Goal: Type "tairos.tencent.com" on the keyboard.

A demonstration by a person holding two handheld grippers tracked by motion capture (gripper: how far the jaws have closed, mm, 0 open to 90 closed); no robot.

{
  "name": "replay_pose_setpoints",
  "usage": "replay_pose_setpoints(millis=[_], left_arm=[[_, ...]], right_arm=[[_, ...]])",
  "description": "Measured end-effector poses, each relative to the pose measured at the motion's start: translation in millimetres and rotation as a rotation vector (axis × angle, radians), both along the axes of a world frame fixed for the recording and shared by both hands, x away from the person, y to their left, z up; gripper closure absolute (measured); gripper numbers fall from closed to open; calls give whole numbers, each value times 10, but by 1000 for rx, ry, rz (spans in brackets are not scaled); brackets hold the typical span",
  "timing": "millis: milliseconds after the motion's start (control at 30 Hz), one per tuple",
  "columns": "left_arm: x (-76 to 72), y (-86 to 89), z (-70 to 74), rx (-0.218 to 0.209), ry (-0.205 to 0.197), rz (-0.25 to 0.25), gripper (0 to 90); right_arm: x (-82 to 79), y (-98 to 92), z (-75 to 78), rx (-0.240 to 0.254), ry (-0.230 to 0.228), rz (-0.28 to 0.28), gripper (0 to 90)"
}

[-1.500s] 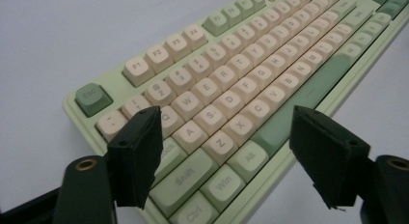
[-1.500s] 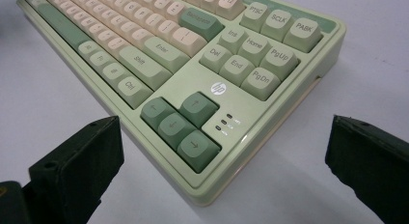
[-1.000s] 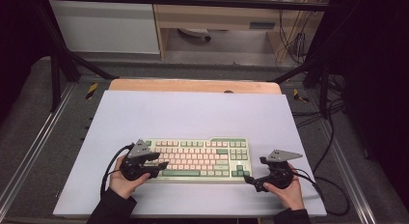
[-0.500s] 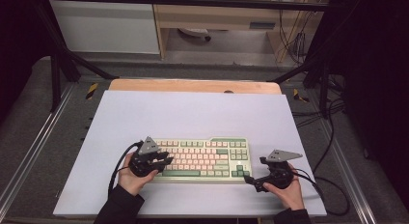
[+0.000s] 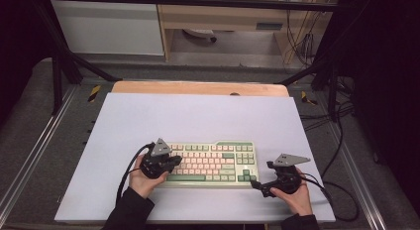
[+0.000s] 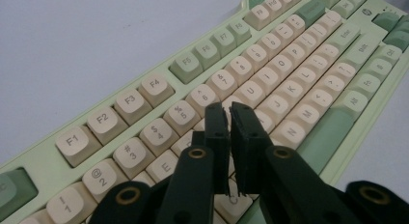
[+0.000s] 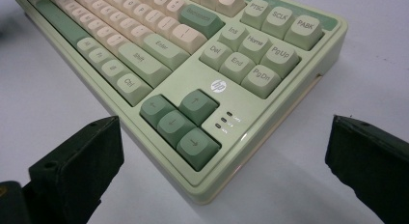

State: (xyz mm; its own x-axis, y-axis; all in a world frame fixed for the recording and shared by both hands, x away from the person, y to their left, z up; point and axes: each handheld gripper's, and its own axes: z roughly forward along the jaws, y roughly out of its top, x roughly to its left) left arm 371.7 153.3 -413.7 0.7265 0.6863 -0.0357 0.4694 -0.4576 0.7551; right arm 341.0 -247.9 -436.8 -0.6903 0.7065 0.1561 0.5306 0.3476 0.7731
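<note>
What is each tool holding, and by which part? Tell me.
Nothing is held. The left tool has just closed its jaws on nothing, above the keyboard. The right tool is open astride the keyboard's corner without gripping it.

Left tongs [image 5: 174, 163] now closed, over keyboard [image 5: 218, 160]

Your left gripper [image 5: 173, 163] sits low at the left, jaws just been closing, now nearly together w/ a thin gap and nothing between them. Left hand [image 5: 143, 179] wraps its body from below, dark sleeve behind. Right gripper [image 5: 255, 183] points left, jaws spread wide, nothing pinched. Right hand [image 5: 294, 193] cups it from below.
</note>
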Motion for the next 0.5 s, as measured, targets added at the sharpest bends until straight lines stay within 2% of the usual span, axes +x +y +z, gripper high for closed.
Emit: replay_pose_setpoints(millis=[100, 500], left_arm=[[26, -23, -25, 8, 7, 1, 896], [120, -69, -107, 5, 18, 21, 899]], right_arm=[[1, 0, 0, 0, -1, 2, 4], [1, -2, 2, 2, -4, 1, 4]])
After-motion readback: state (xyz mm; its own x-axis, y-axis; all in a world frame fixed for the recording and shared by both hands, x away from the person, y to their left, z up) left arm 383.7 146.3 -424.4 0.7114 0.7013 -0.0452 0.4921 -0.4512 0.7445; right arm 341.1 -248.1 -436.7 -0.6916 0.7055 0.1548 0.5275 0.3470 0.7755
